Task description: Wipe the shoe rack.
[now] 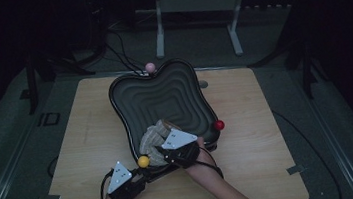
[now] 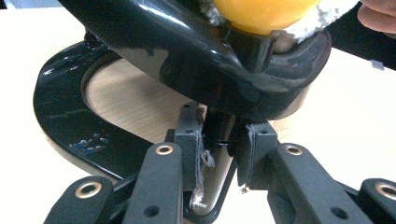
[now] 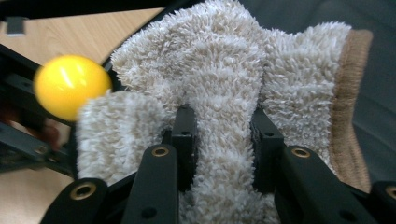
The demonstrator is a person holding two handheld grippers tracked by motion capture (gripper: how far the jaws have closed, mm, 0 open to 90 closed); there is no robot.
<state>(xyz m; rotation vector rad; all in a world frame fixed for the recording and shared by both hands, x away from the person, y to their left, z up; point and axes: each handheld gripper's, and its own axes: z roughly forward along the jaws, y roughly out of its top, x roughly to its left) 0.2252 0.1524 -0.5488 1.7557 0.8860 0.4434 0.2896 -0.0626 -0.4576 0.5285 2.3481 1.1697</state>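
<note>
The left claw [image 2: 219,140] pinches the post of the black ridged tray's [image 1: 128,92] stand, steadying it on the counter [image 1: 253,171]. The right claw [image 3: 223,135] is clamped on a fluffy cream cloth [image 3: 224,60] lying in the tray's near corner beside the yellow ball [image 3: 70,86], probably for wiping.

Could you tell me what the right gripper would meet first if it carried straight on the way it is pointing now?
The right gripper is shut on the fluffy cloth, so only cloth lies ahead at first. Beyond that, probably the ridged inside of the black tray, though depth is unclear.
</note>
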